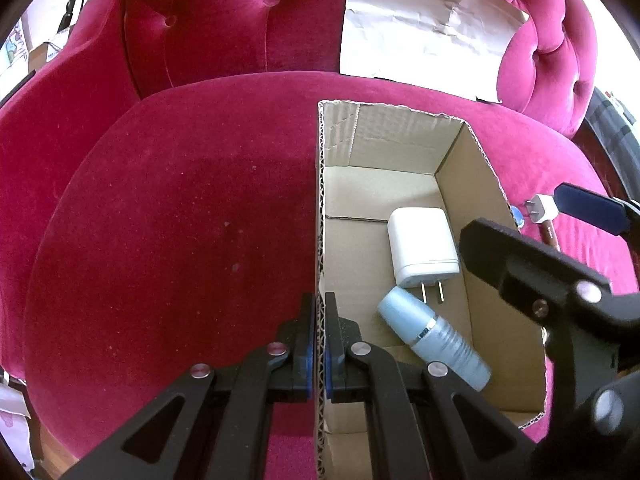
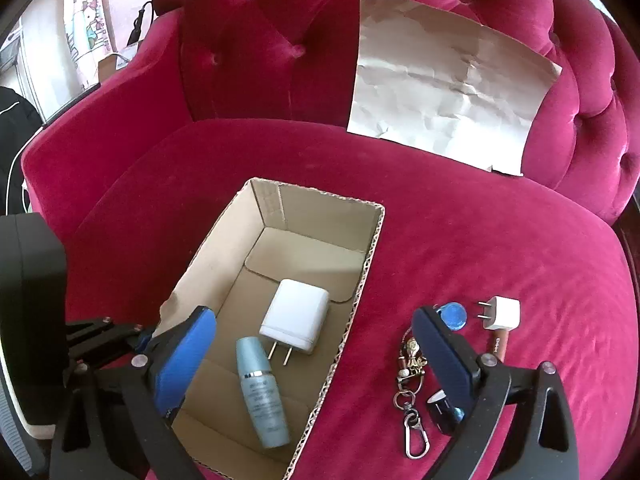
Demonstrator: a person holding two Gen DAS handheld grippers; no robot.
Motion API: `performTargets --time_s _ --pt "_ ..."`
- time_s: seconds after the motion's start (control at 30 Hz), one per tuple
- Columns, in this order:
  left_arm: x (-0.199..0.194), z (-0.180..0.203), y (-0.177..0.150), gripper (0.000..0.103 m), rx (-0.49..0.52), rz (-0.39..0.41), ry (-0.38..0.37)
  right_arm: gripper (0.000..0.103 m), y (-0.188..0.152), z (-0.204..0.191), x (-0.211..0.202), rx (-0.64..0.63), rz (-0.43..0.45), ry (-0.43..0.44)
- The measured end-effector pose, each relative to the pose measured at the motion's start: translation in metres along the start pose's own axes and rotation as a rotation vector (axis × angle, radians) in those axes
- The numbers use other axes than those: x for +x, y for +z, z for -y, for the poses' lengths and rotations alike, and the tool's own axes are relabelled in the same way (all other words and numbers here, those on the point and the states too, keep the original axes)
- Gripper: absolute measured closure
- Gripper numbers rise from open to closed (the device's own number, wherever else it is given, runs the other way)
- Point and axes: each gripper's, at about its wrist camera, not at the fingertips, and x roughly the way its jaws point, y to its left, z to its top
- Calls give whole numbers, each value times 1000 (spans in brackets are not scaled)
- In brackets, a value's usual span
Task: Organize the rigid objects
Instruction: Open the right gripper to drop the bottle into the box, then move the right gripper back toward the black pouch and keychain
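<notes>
Both tools are matte black plastic — the left gripper [image 1: 319,340] has angular linkage arms with triangular cut-outs, round silver rivets at the joints and blue pads inside its fingers; the right gripper [image 2: 312,356] matches, its broad fingers [image 2: 182,364] faced with ribbed blue rubber

white charger [image 2: 295,321] and pale blue bottle [image 2: 262,392] lie inside the cardboard box [image 2: 370,256].

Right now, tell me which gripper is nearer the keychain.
Right. The right gripper hangs open above the seat, one finger right beside the keychain. The left gripper is shut on the cardboard box wall, across the box.
</notes>
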Motion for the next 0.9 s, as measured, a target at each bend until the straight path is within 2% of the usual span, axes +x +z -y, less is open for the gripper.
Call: performTargets --time_s 0.53,0.9 --pt "-1 1 0 100 1 1 2 0 -1 17 -13 11 37 -4" --pt "-1 2 0 100 4 2 7 0 -5 46 -20 48 47 -51"
